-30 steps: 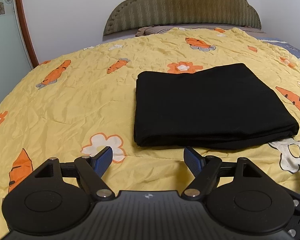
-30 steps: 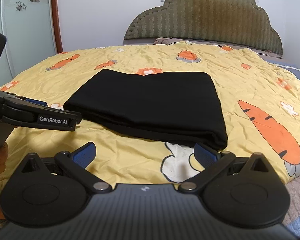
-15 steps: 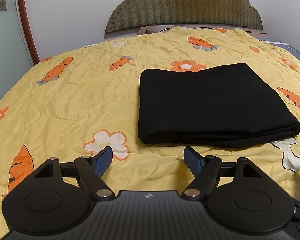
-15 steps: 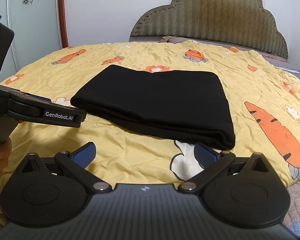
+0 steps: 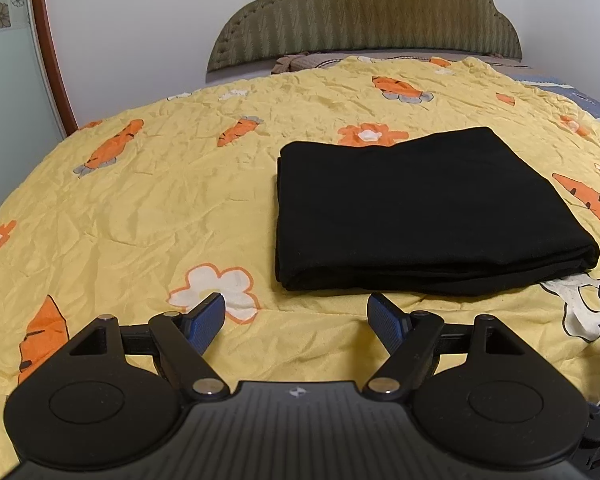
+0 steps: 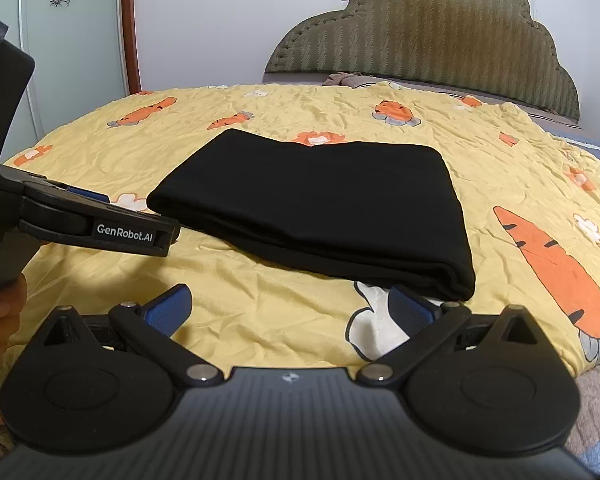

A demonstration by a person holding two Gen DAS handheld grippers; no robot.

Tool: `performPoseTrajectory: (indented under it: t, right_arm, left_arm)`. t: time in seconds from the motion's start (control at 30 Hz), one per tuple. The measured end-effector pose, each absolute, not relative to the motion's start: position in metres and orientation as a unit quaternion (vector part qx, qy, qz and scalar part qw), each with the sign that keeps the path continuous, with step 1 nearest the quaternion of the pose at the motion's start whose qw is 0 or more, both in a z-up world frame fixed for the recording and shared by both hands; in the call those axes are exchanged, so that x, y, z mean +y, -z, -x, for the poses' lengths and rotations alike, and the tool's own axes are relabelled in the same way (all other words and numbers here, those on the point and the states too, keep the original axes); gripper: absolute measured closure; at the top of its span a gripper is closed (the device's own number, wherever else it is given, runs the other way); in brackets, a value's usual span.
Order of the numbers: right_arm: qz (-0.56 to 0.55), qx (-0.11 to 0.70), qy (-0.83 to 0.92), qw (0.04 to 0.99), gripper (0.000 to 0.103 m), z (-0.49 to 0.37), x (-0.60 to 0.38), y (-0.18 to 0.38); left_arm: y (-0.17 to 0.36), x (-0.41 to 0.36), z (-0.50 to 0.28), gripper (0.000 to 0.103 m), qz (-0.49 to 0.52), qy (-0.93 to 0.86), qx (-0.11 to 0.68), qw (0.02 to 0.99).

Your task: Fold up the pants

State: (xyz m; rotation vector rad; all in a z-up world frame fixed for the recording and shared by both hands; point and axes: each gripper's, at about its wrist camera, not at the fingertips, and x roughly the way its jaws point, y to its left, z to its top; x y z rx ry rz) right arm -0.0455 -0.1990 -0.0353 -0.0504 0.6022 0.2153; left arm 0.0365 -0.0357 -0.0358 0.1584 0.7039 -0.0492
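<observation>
Nothing on the bed has shifted since a second ago; only my views have drifted slightly. Black pants [image 5: 428, 212] lie folded into a flat rectangle on the yellow carrot-print bedspread [image 5: 140, 200]. My left gripper [image 5: 296, 316] hangs spread and empty just short of the near edge (pads clear of cloth), and my right gripper [image 6: 288, 308] likewise gapes, holding nothing.

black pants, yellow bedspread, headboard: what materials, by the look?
Black pants: soft matte knit, likely cotton or jersey; no sheen, rounded fold edges. Yellow bedspread: thin woven fabric, maybe cotton, slightly glossy; fine crinkles, printed carrots. Headboard: padded upholstery in olive ribbed textile; zigzag weave, stitched edge.
</observation>
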Motion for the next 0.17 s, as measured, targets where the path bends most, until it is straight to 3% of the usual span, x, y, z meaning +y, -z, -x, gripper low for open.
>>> performPoseTrajectory:
  t: [0.17]
  right_arm:
    - [0.026, 0.297, -0.106, 0.949, 0.000, 0.0455, -0.1983, 0.0353]
  left_arm:
    - [0.0356, -0.0328, -0.0369, 0.025, -0.071, 0.027, 0.351, 0.933]
